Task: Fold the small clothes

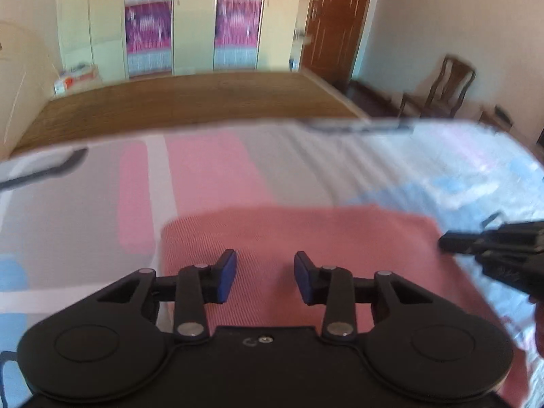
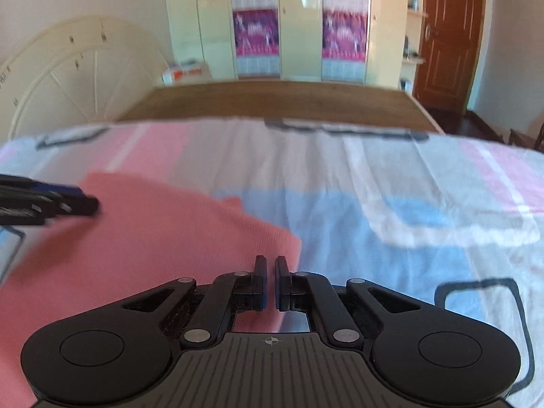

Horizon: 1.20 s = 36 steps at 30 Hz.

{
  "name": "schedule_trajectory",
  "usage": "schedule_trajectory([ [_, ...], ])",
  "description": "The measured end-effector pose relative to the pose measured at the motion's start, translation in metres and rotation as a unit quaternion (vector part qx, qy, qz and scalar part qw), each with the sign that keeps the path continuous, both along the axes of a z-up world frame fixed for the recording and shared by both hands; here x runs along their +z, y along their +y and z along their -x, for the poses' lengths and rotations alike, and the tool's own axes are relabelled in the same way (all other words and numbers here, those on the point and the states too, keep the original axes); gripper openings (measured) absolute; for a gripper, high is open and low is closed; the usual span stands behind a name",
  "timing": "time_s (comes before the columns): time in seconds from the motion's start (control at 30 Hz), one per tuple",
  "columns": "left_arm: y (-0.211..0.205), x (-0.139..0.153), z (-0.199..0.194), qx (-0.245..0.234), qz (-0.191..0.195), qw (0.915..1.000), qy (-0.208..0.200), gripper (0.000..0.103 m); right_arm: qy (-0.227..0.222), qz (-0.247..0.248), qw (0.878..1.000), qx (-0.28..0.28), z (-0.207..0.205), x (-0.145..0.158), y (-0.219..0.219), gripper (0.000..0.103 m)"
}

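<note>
While the left gripper point(image 1: 265, 277) hangs over the pink garment point(image 1: 306, 234) with its blue-padded fingers point(image 1: 227, 277) spread wide and nothing between them, the right gripper point(image 2: 271, 280) looks nearly closed, just a thin slit left between its fingers point(image 2: 259, 272). From the right wrist view those fingers sit right at the near right corner of the garment, and pink cloth shows under and behind them, but honestly I can't tell if any fabric is actually pinched in that slit or if the tips are just sitting on top of it.

The garment itself is a salmon-pink ribbed piece lying flat on the bedsheet point(image 2: 391, 183), looking like it's folded into a rough rectangle with a small notch along its far edge. It lies on the near part of the bed, more to the left in the right camera's picture. Each gripper pokes into the other's view: the right one comes in from the right edge of the left camera, by the garment's right side, and the left one comes in from the left edge, over the garment's far left part.

The sheet is a blocky pattern of pink, grey, white and light blue with dark outlines. Past it is a brown woven mat point(image 1: 190, 102), then a cream wardrobe point(image 2: 299, 23) with purple-pink panels, a brown door point(image 2: 448, 34), and a wooden chair point(image 1: 442, 88) off to the right. Everything's a bit blurry.
</note>
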<state>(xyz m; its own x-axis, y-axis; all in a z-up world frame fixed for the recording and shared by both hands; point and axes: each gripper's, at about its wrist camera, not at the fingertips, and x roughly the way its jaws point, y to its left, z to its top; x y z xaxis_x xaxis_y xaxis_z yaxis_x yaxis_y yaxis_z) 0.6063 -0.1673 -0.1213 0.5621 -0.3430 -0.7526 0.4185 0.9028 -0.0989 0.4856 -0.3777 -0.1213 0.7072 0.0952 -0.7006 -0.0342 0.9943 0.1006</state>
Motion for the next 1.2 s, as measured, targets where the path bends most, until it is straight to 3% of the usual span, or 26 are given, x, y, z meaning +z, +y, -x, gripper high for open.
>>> schedule_trajectory([
  [0.03,-0.003,-0.011,-0.002,-0.006,-0.013,0.9998,0.015,0.039,0.020,0.008,1.000,-0.001,-0.006,-0.006,0.000,0.002],
  [0.07,-0.004,-0.012,0.001,-0.010,-0.018,0.9998,0.001,0.040,0.039,0.009,0.999,-0.002,-0.013,-0.012,-0.001,0.002],
  [0.2,0.002,0.008,0.029,-0.003,0.005,0.9999,-0.011,0.039,0.040,0.004,0.999,-0.002,-0.013,0.003,-0.004,0.002],
  [0.3,0.018,0.022,0.075,-0.013,0.023,0.9992,-0.031,0.039,0.012,-0.003,0.999,0.038,0.019,0.026,0.005,0.002],
  [0.37,0.029,0.024,0.106,-0.011,0.035,0.9991,-0.023,0.039,0.008,-0.009,0.998,0.063,0.044,0.036,0.012,0.004],
  [0.47,0.037,0.018,0.147,-0.003,0.001,0.9995,-0.033,0.038,0.014,-0.014,0.995,0.099,0.081,0.038,0.024,0.006],
  [0.5,0.037,0.016,0.155,0.002,0.008,0.9996,-0.027,0.038,0.019,-0.013,0.993,0.113,0.093,0.034,0.028,0.006],
  [0.6,0.035,0.007,0.168,0.004,-0.009,0.9997,-0.024,0.042,0.053,0.047,0.991,0.117,0.112,0.003,0.038,0.003],
  [0.7,0.032,0.006,0.178,0.010,-0.027,0.9993,-0.024,0.042,0.039,0.051,0.993,0.101,0.121,-0.001,0.038,0.000],
  [0.77,0.029,0.007,0.183,0.010,-0.048,0.9984,-0.028,0.042,0.042,0.049,0.994,0.088,0.122,0.004,0.042,0.000],
  [0.87,0.032,0.006,0.194,0.014,-0.047,0.9986,-0.018,0.042,0.019,0.037,0.994,0.099,0.139,0.020,0.049,0.000],
  [0.93,0.037,-0.003,0.201,0.025,-0.046,0.9986,0.000,0.042,0.038,0.029,0.992,0.113,0.149,0.014,0.051,0.000],
  [1.0,0.038,-0.008,0.208,0.033,-0.050,0.9982,0.006,0.044,0.073,0.051,0.989,0.115,0.150,-0.005,0.055,0.000],
  [1.13,0.040,-0.008,0.215,0.048,-0.054,0.9973,0.008,0.045,0.061,0.020,0.992,0.104,0.151,0.001,0.048,0.000],
  [1.2,0.040,-0.005,0.217,0.054,-0.058,0.9968,0.008,0.054,0.047,0.004,0.994,0.103,0.154,0.009,0.043,0.000],
])
